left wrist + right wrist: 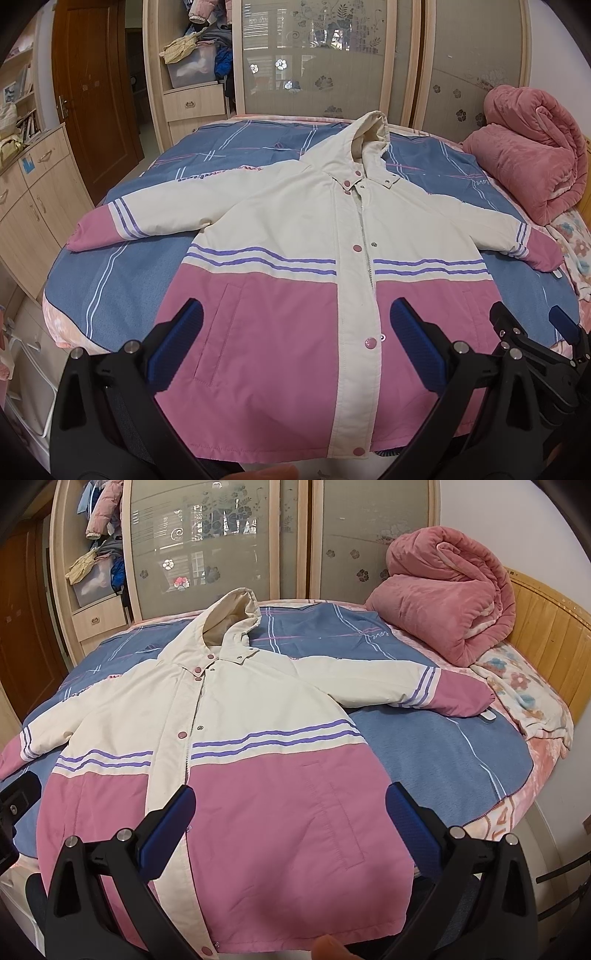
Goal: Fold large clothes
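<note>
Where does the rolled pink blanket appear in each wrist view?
Left wrist view: the pink blanket sits at the far right edge, beyond the jacket's sleeve.
Right wrist view: it lies upper right, next to the wooden headboard.
Shared landmark: the jacket's cream hood.

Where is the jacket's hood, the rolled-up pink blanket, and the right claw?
hood (pixel 373 136), left wrist view, its cream outer side.
pink blanket (pixel 443 594), right wrist view, middle of the roll.
right claw (pixel 291 830), right wrist view, midway between its blue fingertips.
</note>
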The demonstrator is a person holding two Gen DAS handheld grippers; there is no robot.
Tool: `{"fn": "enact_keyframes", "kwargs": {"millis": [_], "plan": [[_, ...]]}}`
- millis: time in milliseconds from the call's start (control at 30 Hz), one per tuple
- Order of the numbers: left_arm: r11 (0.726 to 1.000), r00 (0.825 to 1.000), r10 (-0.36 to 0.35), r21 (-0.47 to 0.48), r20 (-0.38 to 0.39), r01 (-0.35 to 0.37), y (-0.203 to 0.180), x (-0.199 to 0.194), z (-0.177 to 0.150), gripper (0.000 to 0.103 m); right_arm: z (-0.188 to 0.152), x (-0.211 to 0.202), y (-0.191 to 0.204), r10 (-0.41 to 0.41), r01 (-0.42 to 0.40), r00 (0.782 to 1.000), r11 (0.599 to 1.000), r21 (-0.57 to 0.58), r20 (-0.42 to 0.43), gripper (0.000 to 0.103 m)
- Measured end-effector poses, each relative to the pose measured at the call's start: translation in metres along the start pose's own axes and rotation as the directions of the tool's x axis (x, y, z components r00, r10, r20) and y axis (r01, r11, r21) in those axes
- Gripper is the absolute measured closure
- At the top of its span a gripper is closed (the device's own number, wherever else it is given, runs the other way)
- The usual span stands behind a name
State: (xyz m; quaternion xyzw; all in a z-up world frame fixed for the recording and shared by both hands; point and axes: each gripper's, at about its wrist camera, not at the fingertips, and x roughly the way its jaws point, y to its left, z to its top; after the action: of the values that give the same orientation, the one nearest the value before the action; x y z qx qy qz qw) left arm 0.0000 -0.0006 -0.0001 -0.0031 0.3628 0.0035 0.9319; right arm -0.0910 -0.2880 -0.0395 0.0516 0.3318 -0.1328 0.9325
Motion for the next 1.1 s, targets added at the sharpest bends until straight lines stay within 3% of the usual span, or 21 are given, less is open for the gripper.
{"fn": "enact_keyframes", "kwargs": {"millis": [700, 1100], "plan": [[1.000, 1.000, -0.001, 0.001, -0.005, 0.001, 0.001, -0.013, 0.010, 0.002, 0.000, 0.001, 0.000, 0.000, 0.000, 1.000, 1.000, 0.000, -0.002, 0.001], [1.000, 1.000, 0.000, 0.000, -0.010, 0.000, 0.013, 0.008, -0.011, 0.002, -0.005, 0.003, 0.007, 0.003, -0.003, 1.000, 1.000, 0.002, -0.005, 0.001]]}}
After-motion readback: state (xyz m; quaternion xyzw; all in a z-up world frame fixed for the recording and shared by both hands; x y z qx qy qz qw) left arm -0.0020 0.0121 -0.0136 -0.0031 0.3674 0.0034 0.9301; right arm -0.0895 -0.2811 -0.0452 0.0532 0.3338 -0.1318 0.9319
